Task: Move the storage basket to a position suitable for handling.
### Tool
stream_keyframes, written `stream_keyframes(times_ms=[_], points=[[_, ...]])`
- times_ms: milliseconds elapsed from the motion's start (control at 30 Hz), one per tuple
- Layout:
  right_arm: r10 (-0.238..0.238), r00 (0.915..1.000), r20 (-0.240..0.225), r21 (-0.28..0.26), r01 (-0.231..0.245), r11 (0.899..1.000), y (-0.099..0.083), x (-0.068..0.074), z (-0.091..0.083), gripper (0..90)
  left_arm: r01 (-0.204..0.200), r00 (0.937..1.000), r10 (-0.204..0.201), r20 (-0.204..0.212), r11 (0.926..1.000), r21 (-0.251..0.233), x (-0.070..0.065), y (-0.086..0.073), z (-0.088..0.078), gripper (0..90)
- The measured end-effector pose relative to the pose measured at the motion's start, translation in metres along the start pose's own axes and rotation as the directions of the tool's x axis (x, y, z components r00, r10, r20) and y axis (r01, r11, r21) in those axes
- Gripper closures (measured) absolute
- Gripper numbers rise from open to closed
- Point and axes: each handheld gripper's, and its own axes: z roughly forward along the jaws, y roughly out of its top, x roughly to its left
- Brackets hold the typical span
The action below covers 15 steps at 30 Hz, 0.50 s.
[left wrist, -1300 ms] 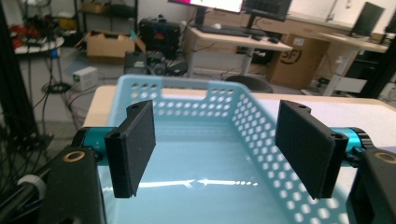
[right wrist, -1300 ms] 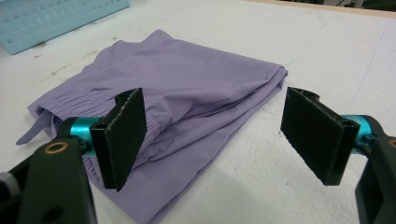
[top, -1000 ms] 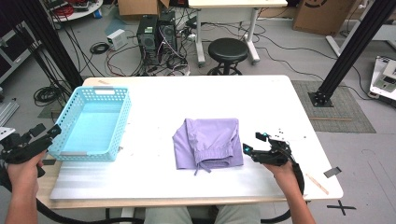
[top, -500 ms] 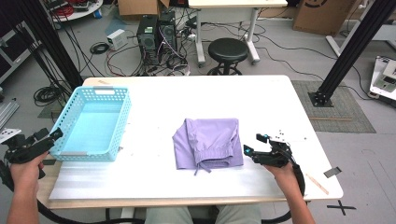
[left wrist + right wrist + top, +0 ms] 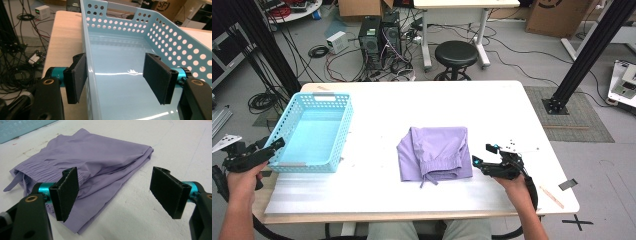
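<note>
The left tongs (image 5: 116, 78) stand spread astride the near-left wall of the blue basket (image 5: 120, 50), having just closed a little, pads not pressing it. The right tongs (image 5: 113, 192) gape wide at the folded purple shorts (image 5: 92, 165) mid-counter (image 5: 377, 185), gripping nothing.

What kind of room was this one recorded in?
Probably a lab or workshop: black aluminium frame posts flank the white table, with computer towers and loose cables on the floor behind.
</note>
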Motion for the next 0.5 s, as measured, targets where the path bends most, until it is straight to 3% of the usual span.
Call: stream_keyframes(times_ms=[267,500], points=[[0.000,1.0000,-0.001,-0.002,0.000,1.000,0.000,-0.001,-0.001,23.5,-0.025,0.9997,0.025,0.002,0.9995,0.018,-0.017,0.001,0.009,35.8],[-0.002,1.0000,-0.003,-0.006,0.002,1.000,0.001,-0.002,-0.002,23.6,-0.019,0.9998,0.019,-0.005,0.9996,0.019,-0.032,-0.002,0.011,35.8]])
